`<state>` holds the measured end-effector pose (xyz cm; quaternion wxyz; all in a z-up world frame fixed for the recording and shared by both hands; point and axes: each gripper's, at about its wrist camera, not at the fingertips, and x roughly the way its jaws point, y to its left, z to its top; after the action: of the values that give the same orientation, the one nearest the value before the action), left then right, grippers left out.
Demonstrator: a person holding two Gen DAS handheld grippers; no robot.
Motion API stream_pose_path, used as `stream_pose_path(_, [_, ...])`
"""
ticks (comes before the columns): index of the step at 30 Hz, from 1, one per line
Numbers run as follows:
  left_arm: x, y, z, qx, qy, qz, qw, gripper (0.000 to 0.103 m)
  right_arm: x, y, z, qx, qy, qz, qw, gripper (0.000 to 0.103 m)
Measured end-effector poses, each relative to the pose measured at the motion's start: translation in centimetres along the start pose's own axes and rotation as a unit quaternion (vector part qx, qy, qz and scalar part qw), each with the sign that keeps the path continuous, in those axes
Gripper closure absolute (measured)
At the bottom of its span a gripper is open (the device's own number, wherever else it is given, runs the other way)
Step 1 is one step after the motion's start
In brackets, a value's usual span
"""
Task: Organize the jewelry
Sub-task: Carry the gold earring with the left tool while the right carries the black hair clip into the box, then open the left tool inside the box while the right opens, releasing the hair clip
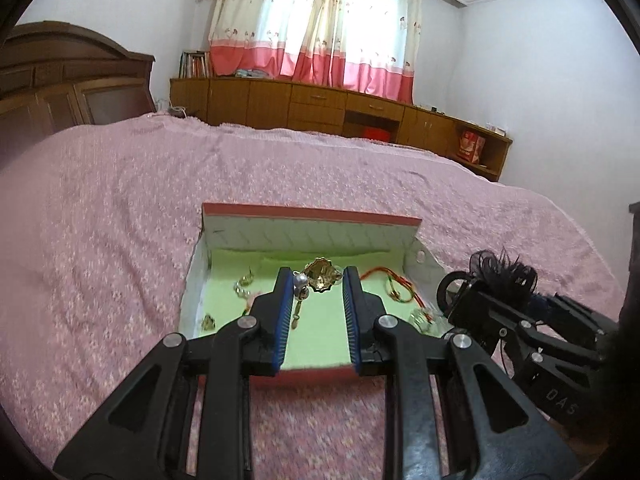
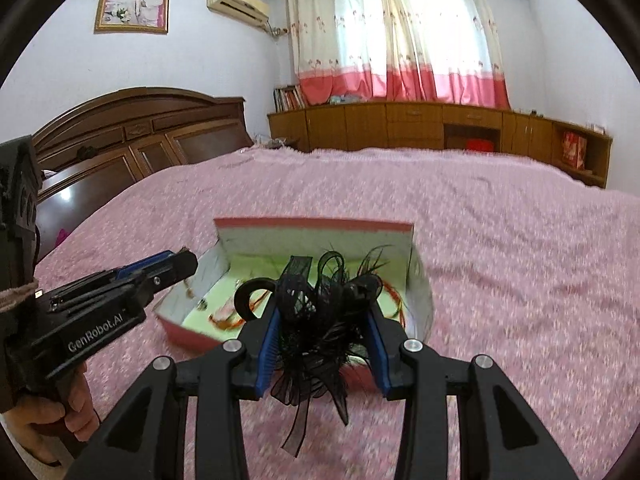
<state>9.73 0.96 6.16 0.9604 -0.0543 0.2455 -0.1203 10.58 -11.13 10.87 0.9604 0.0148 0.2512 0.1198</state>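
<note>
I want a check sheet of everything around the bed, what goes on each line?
Surface: pink bedspread, rumpled.
Job's things: open box with green lining holds a gold brooch, a red cord and small pieces.
Clutter: nothing seen.
Grippers: left hand-held gripper hangs over the box, jaws apart, nothing pinched; right hand-held gripper is closed on a black feather hairpiece.
Cables: nothing seen.
Surroundings: wooden headboard, cabinets, curtains.

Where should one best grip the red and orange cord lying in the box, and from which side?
Probably at its bunched loop, from straight above, fingers across the strands. The red and orange cord lies flat on the green lining close to the box wall, so a sideways approach would likely hit that wall.
</note>
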Motion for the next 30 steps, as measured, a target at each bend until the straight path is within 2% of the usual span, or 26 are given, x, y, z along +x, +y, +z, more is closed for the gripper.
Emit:
stream_pose_path(4, [1.9,0.3,-0.2,-0.007,-0.004,0.002,1.0000,0.086,1.7,-0.4,0.1,-0.006,-0.016,-0.007,1.000,0.062])
stream_pose_path(9, [3.7,0.4,-0.8,-0.005,-0.001,0.011,0.9999,0.086,4.4,-0.8,-0.2,-0.013,-0.015,-0.020,1.000,0.062])
stream_pose_path(13, [5.0,0.6,-1.1,-0.004,0.004,0.018,0.9998,0.086,6.1,-1.2,-0.7,-0.009,-0.001,-0.025,1.000,0.062])
stream_pose_path(24, [8.2,1.9,-2.0,-0.026,0.055,0.030,0.9977,0.086,9.2,-2.8,-1.6,0.022,0.059,-0.026,0.998,0.061])
stream_pose_path(30, [8.8,2.2,-1.9,-0.029,0.077,0.041,0.9958,0.080,9.6,-3.0,-1.6,0.033,0.075,-0.023,0.996,0.055])
